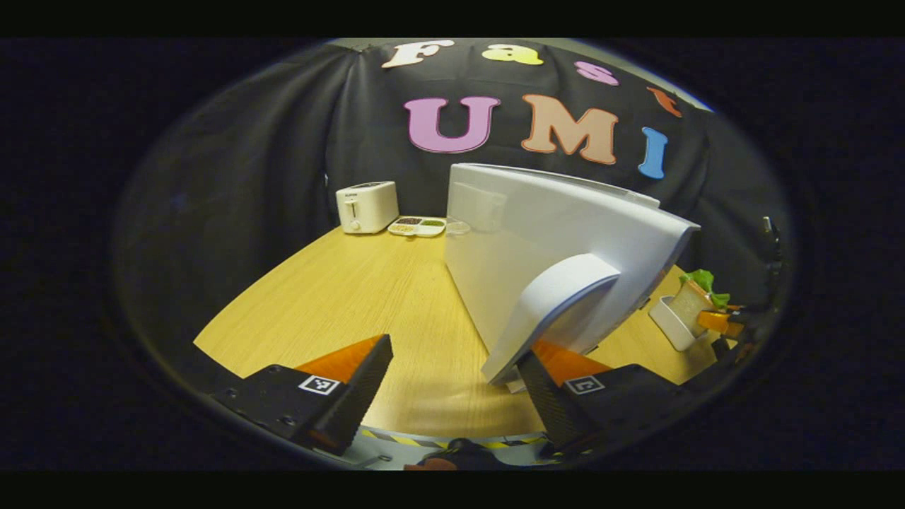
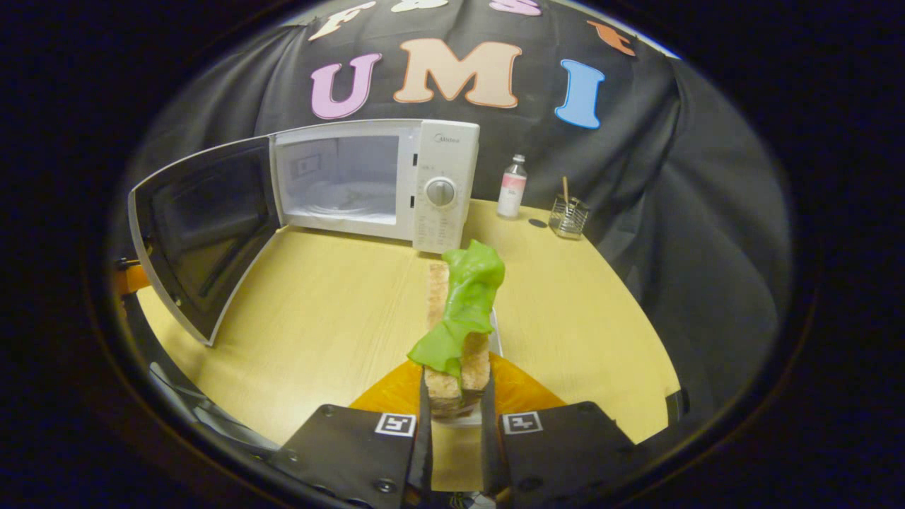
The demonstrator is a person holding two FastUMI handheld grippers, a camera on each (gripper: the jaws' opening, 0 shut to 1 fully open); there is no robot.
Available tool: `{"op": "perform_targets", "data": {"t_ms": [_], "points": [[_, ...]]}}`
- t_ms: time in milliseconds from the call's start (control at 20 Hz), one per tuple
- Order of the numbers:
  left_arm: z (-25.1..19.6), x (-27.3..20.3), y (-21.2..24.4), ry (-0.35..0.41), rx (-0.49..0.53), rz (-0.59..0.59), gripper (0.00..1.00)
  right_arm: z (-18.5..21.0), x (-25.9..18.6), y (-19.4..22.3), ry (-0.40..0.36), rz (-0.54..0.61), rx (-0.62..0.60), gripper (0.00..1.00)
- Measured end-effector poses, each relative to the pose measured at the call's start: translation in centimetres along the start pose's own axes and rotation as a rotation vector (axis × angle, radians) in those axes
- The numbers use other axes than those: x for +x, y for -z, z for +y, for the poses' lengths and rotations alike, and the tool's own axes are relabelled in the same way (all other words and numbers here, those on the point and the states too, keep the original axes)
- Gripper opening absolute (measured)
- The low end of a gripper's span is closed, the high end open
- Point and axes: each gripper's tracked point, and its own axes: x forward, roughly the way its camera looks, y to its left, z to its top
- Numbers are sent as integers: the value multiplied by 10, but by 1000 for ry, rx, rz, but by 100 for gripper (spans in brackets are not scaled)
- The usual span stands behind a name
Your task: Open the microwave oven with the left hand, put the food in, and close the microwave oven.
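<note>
The white microwave (image 2: 442, 184) stands at the back of the wooden table with its door (image 2: 198, 226) swung wide to the left, and the cavity (image 2: 339, 191) holds only the glass plate. In the left gripper view the door's white outer face (image 1: 537, 233) and its curved handle (image 1: 558, 304) are close ahead. My left gripper (image 1: 449, 396) is open, its right finger just beside the handle's lower end. My right gripper (image 2: 456, 417) is shut on the sandwich (image 2: 459, 332), bread slices with a green lettuce leaf. The sandwich (image 1: 696, 297) sits in a white holder (image 1: 672, 322).
A white toaster (image 1: 366, 206) and a divided dish (image 1: 417, 226) stand at the far left of the table. A small bottle (image 2: 512, 186) and a glass holder (image 2: 569, 215) are to the right of the microwave. Bare tabletop (image 2: 318, 318) lies before the cavity.
</note>
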Motion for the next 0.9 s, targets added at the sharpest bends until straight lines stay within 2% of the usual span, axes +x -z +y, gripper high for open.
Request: {"op": "perform_targets", "data": {"t_ms": [50, 300, 400, 550, 750, 900], "points": [[1, -1, 0, 4, 9, -1, 98, 1, 0, -1, -2, 0, -4, 30], [-2, -17, -2, 32, -2, -7, 98, 0, -14, -30, -12, -48, -13, 30], [-1, -27, -2, 37, 2, -11, 100, 3, -18, -45, -27, -68, -17, 30], [1, -46, -3, 42, -12, -24, 98, 15, -21, -66, -58, -87, -13, 30], [1, -66, -21, 51, -6, -104, 97, 44, -16, -74, -132, -77, -1, 30], [6, -78, -54, 45, 20, -197, 97, 69, -10, -83, -182, -62, 59, 30]]}}
